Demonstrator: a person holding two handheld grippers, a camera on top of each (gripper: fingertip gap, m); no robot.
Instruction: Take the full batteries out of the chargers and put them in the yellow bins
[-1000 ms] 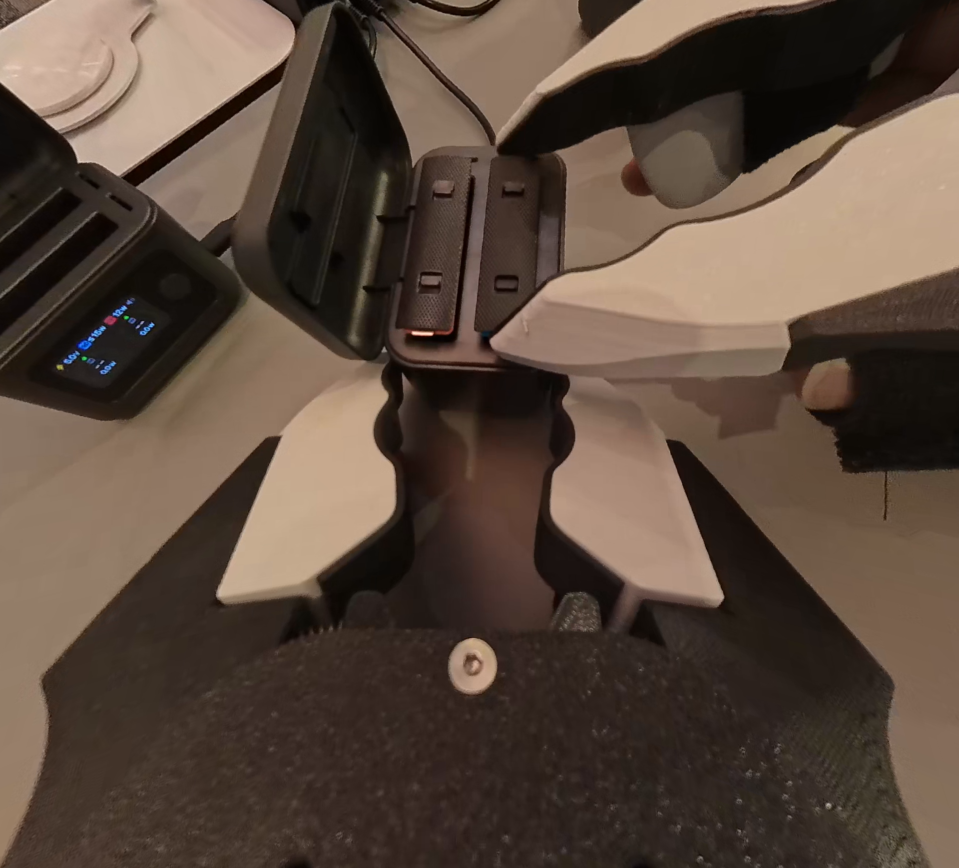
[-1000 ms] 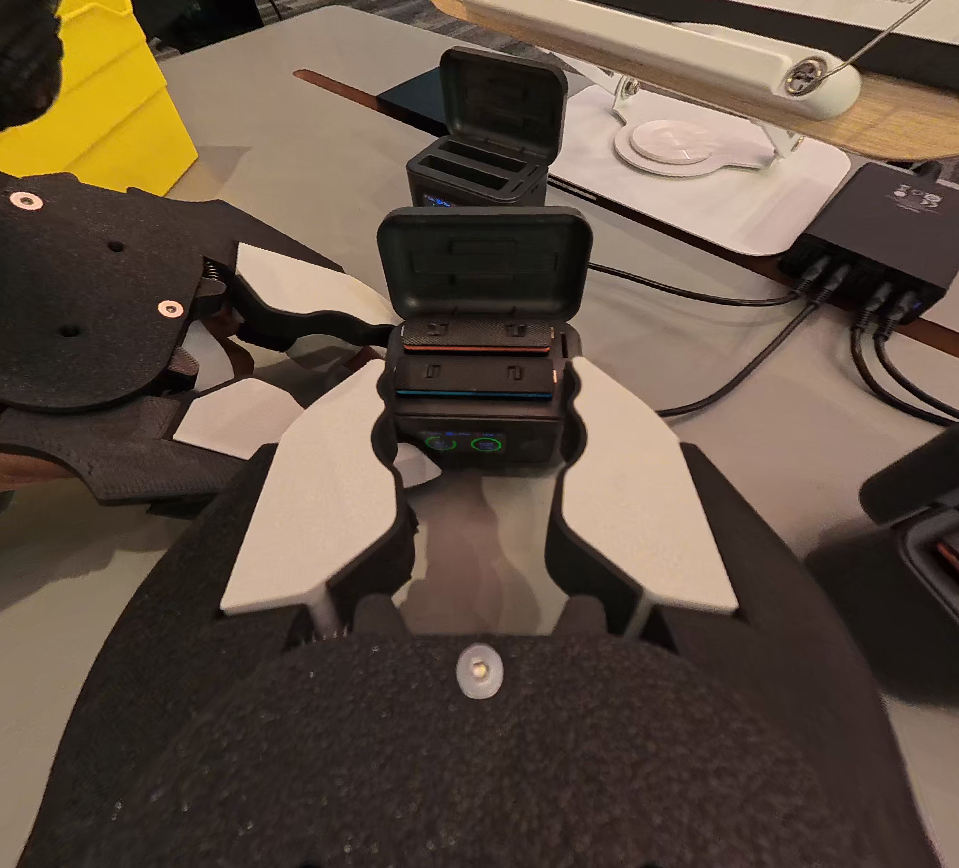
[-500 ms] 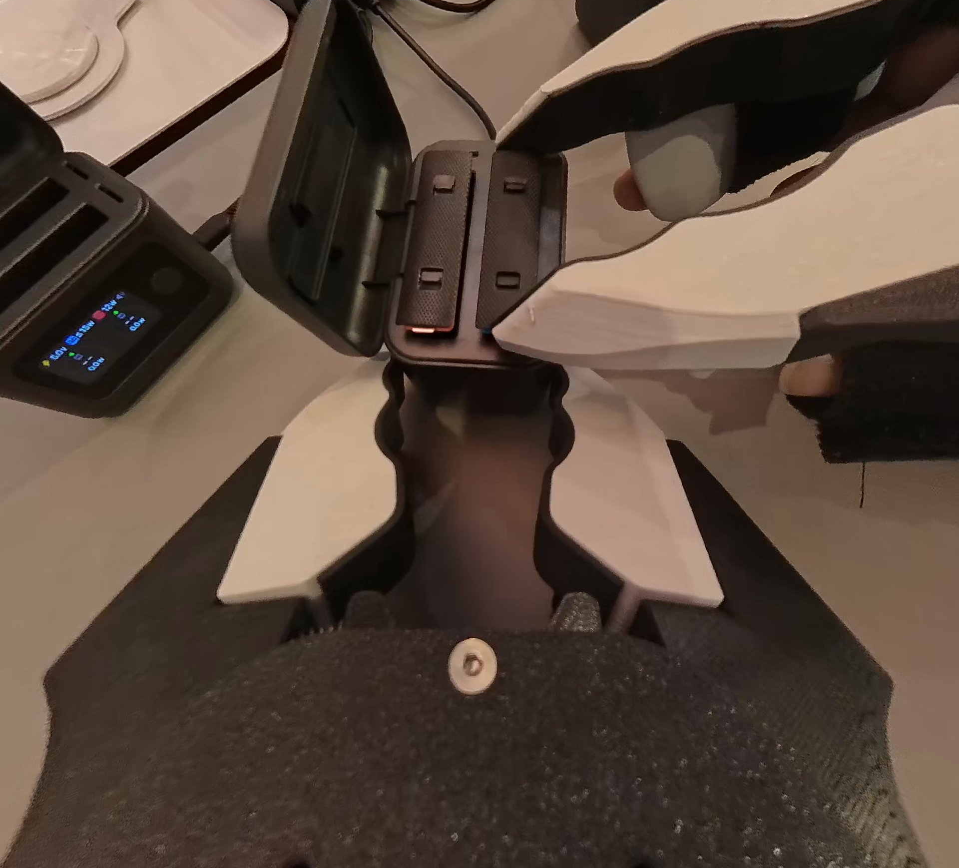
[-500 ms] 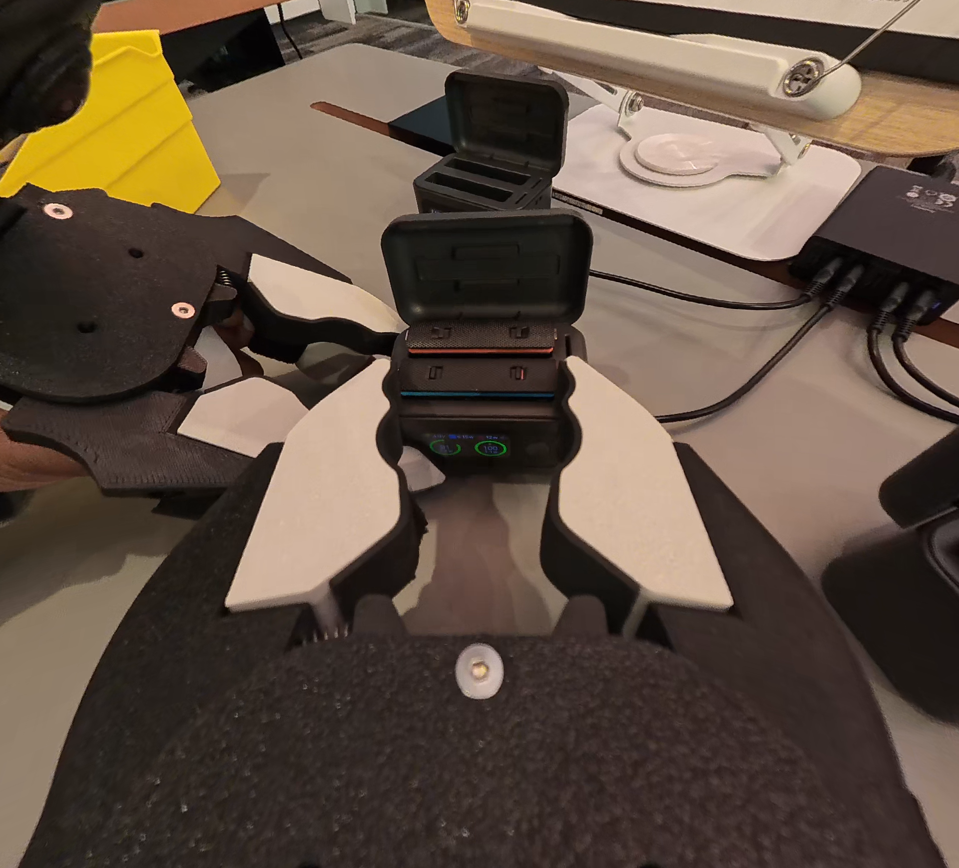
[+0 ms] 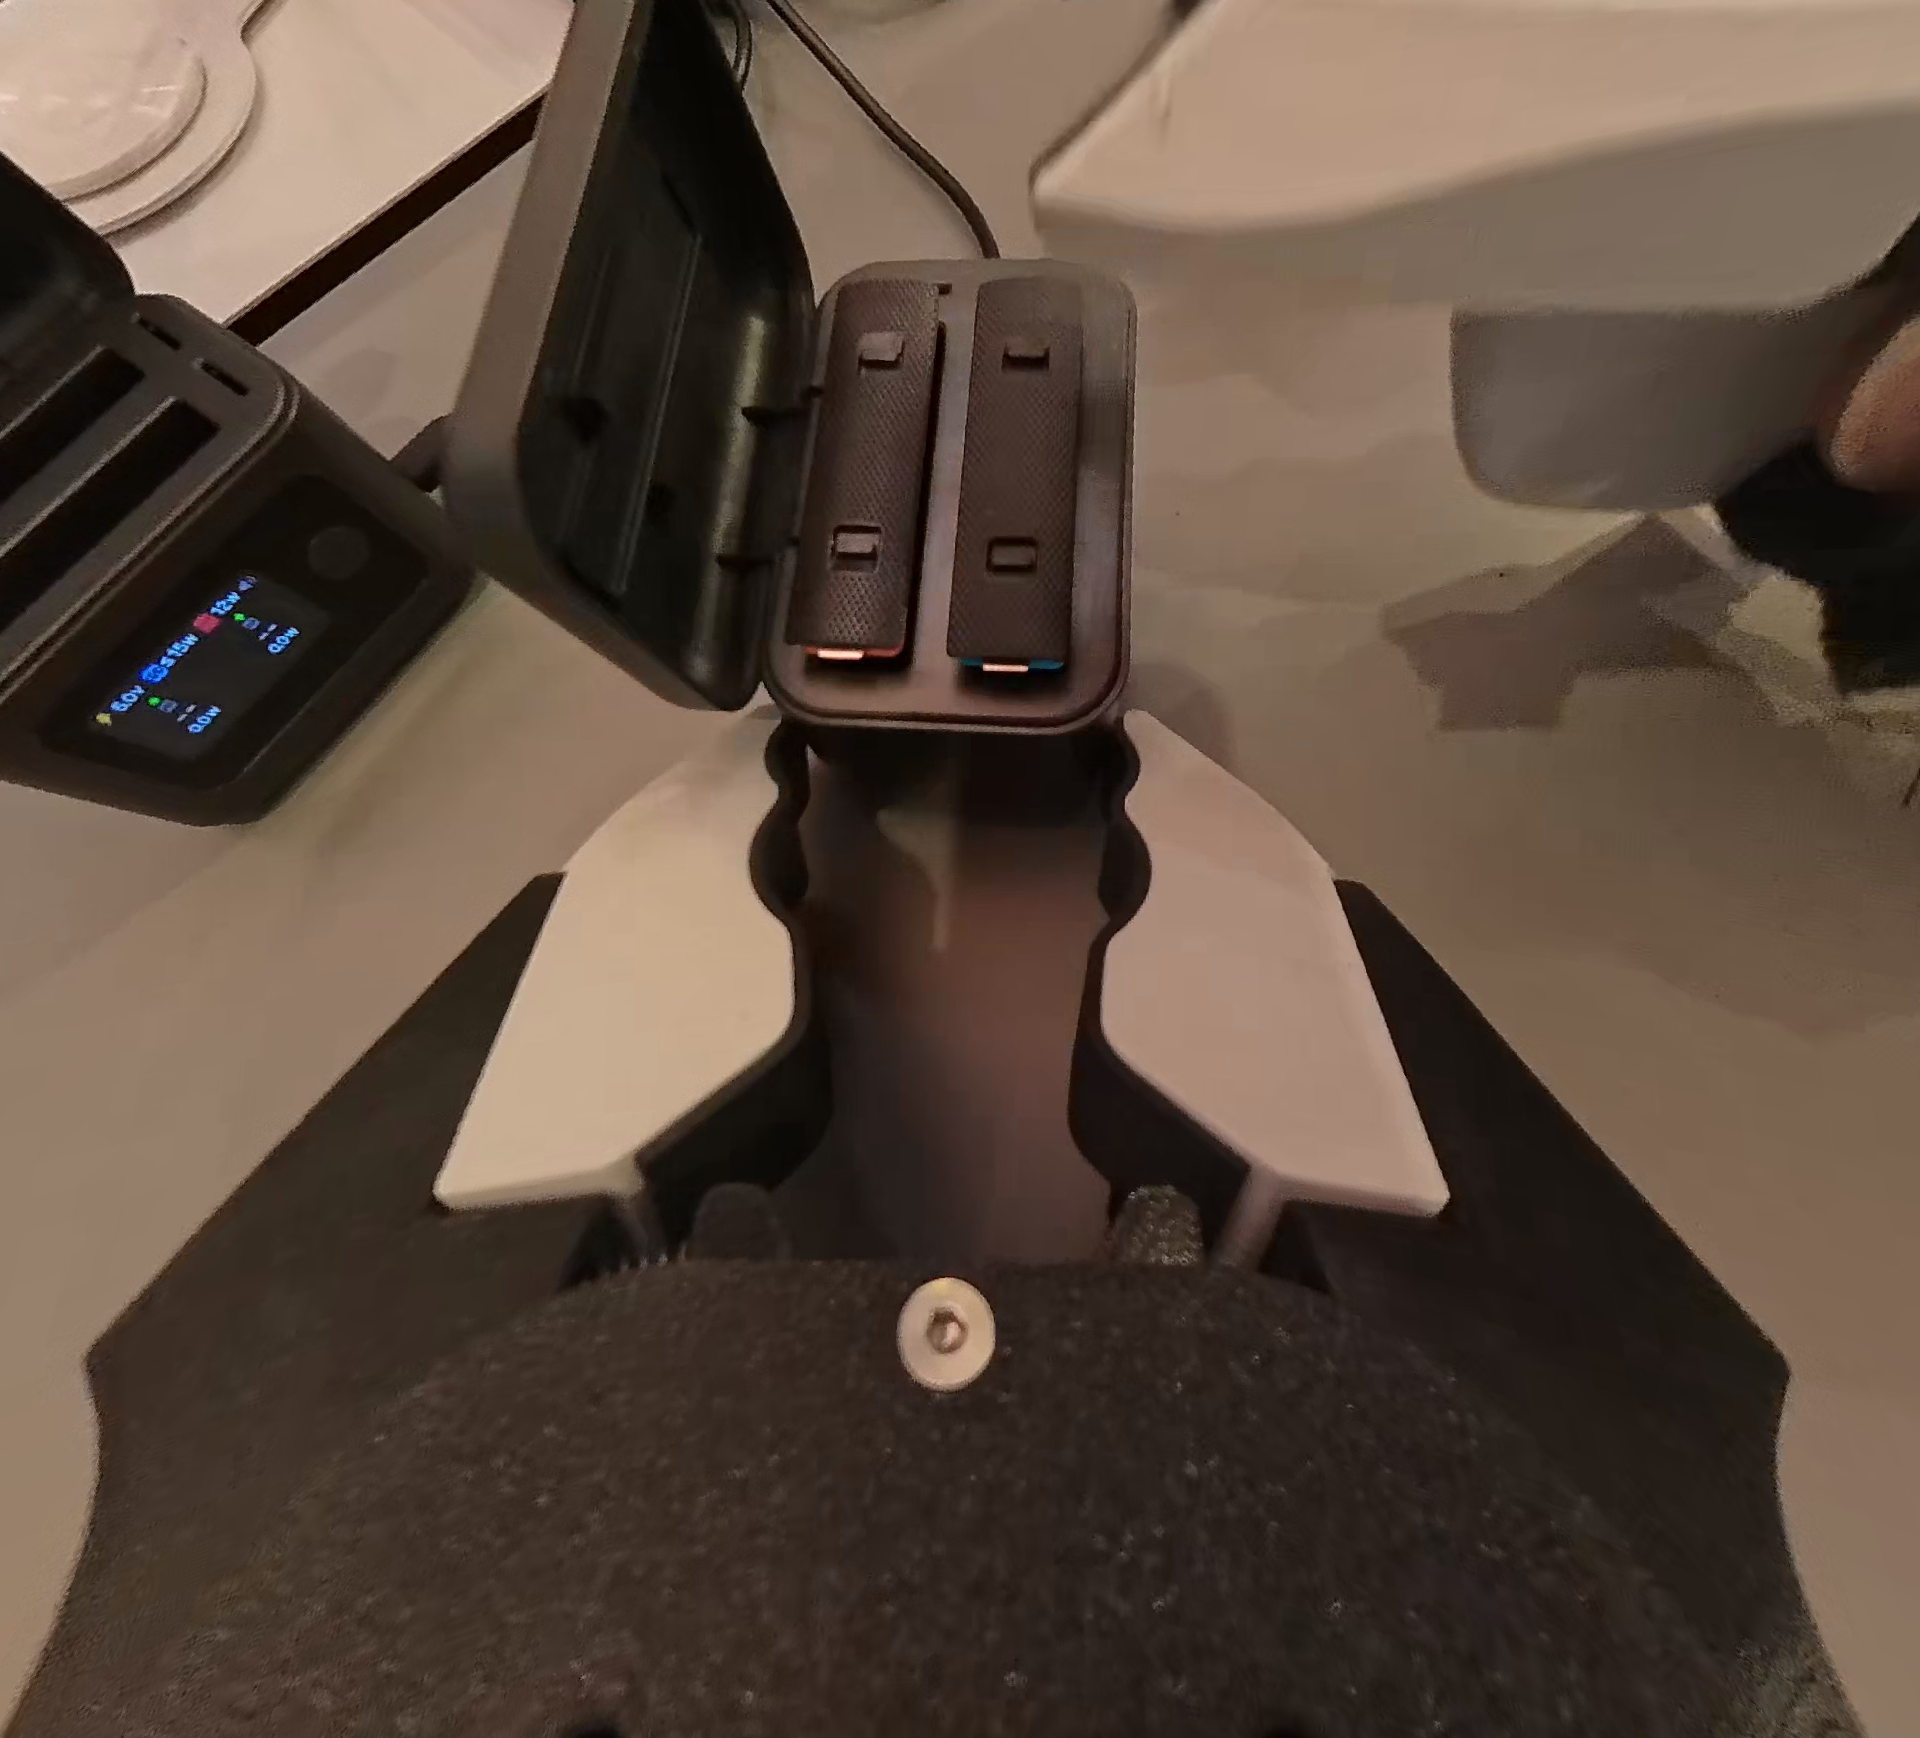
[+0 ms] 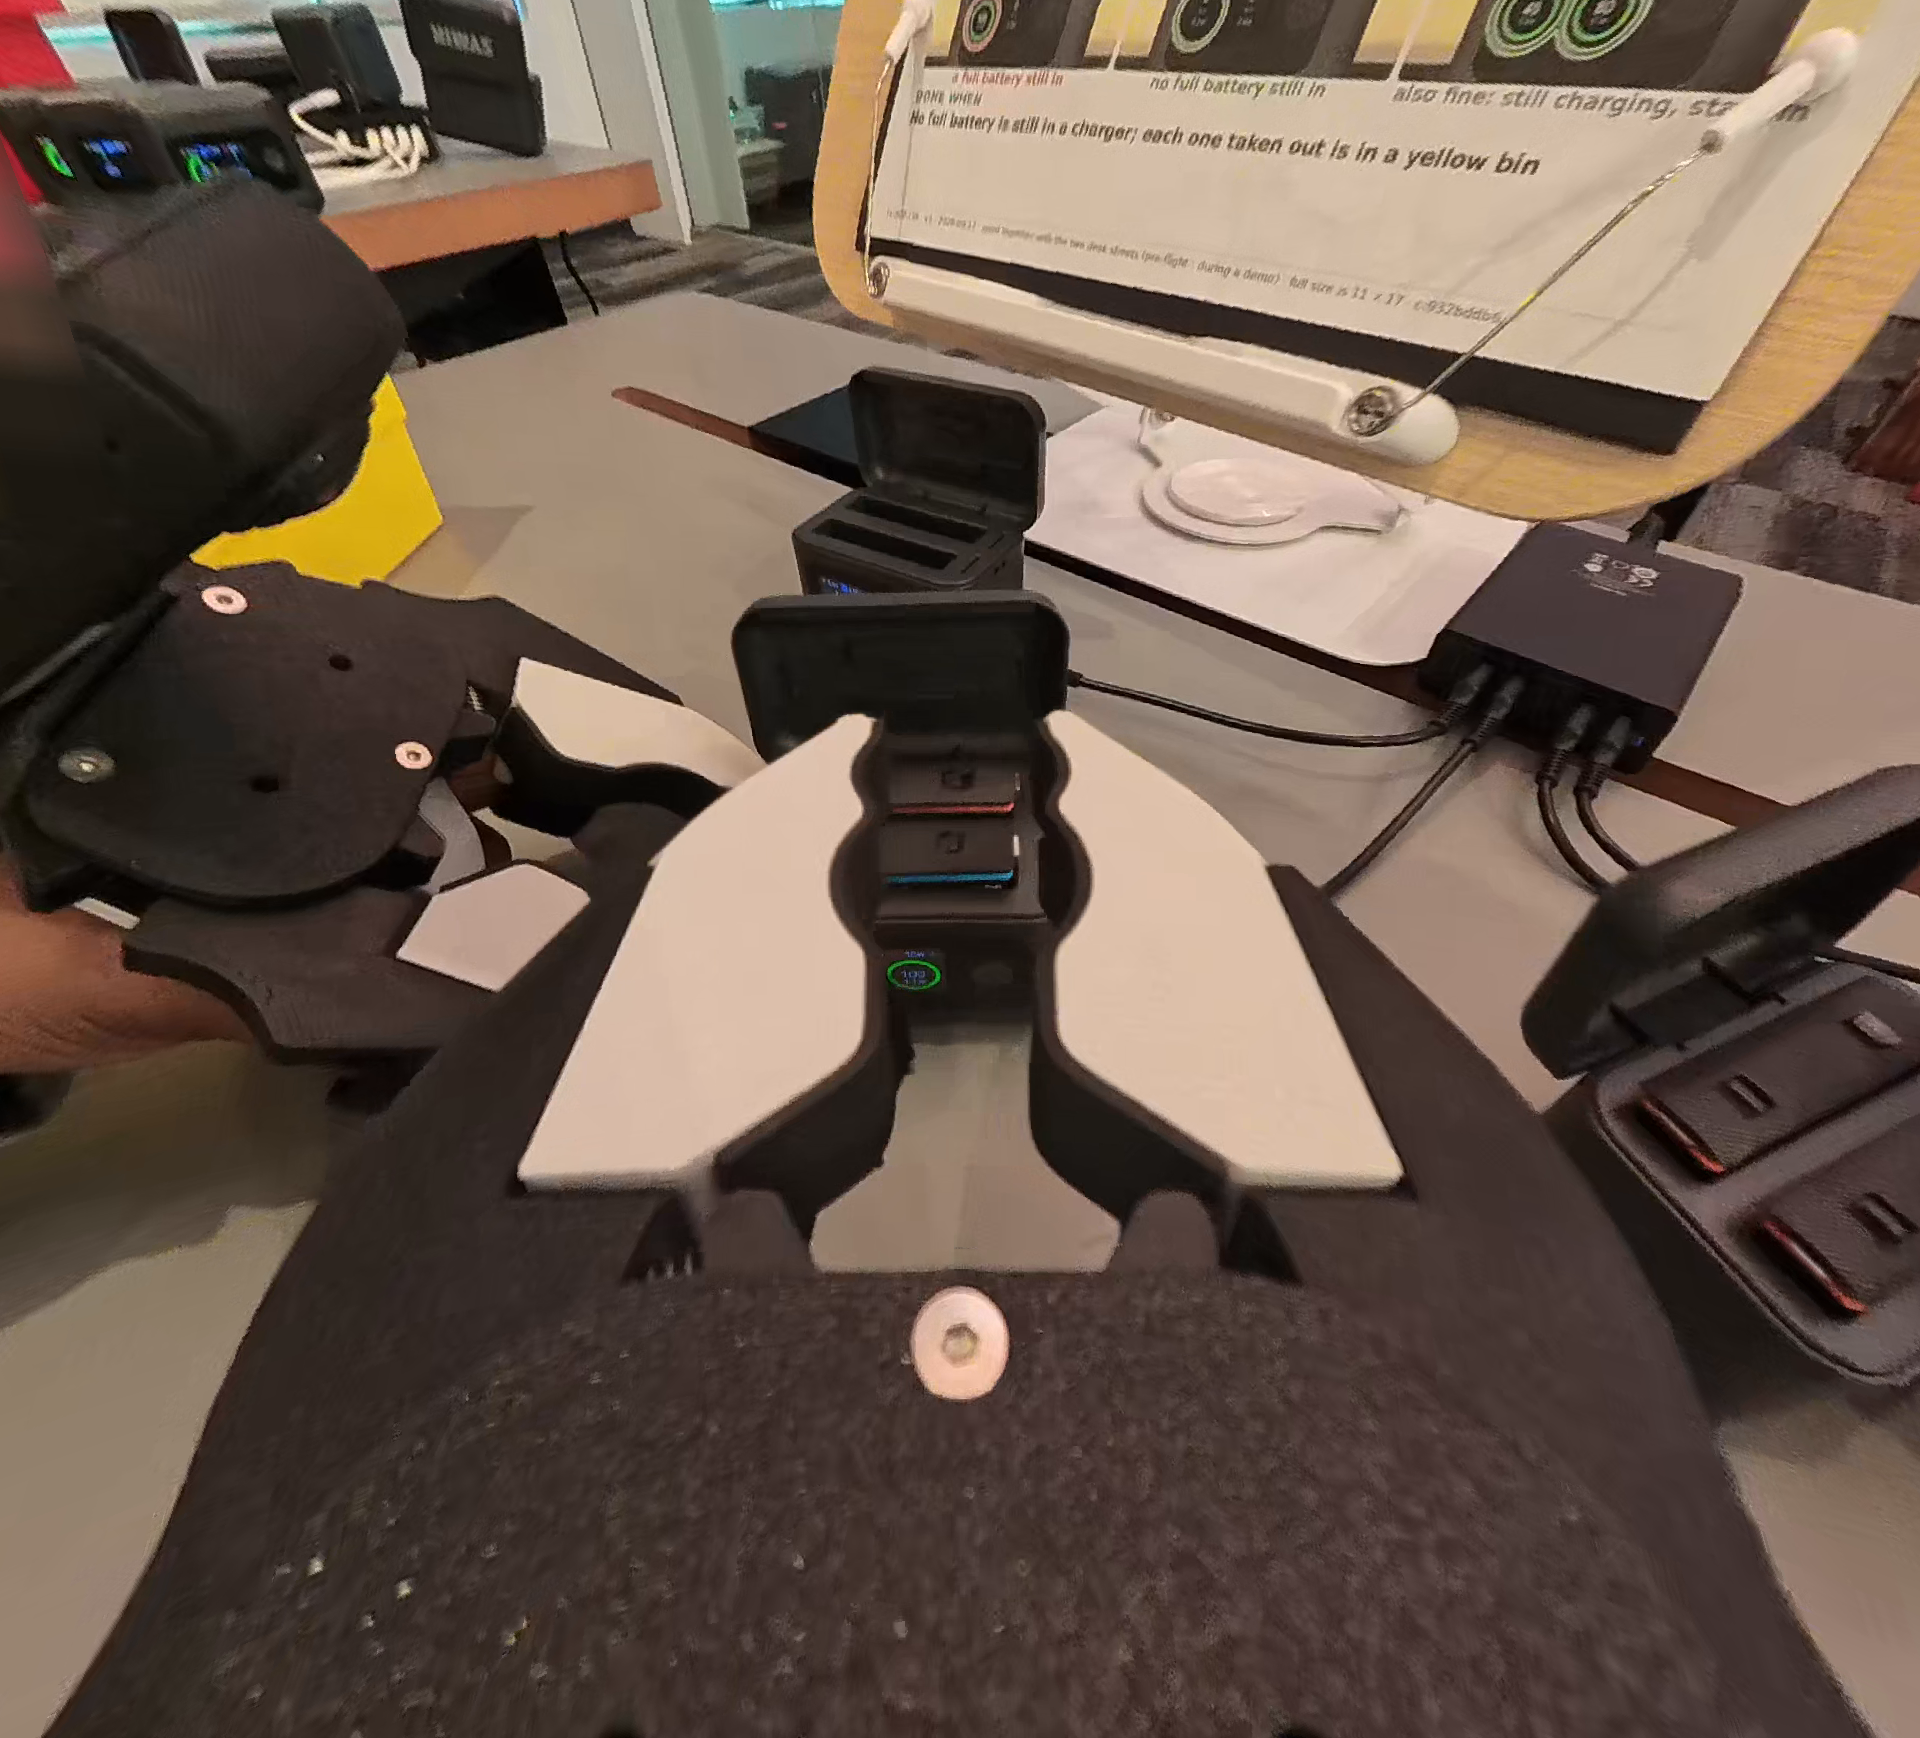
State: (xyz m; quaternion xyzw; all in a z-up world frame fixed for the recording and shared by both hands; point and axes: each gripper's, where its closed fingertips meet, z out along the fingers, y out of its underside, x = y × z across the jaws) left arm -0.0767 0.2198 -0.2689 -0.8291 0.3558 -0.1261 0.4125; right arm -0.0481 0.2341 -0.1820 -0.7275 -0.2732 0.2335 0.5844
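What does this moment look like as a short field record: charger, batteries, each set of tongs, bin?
charger in work: middle charger, lid open
batteries: orange-edged battery and blue-edged battery, both seated
left tongs: shut on the charger body
right tongs: open, raised over the batteries, holding nothing
far charger: lid open, slots empty
yellow bin: behind the left tongs, contents hidden

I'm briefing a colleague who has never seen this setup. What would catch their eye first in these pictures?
First, the open charger at centre, lid up, two batteries side by side in its slots, with the left tool gripping its base. Next, the right tool hovers open above those batteries. Behind stand an empty open charger, a yellow bin at left, and an instruction board on a stand.
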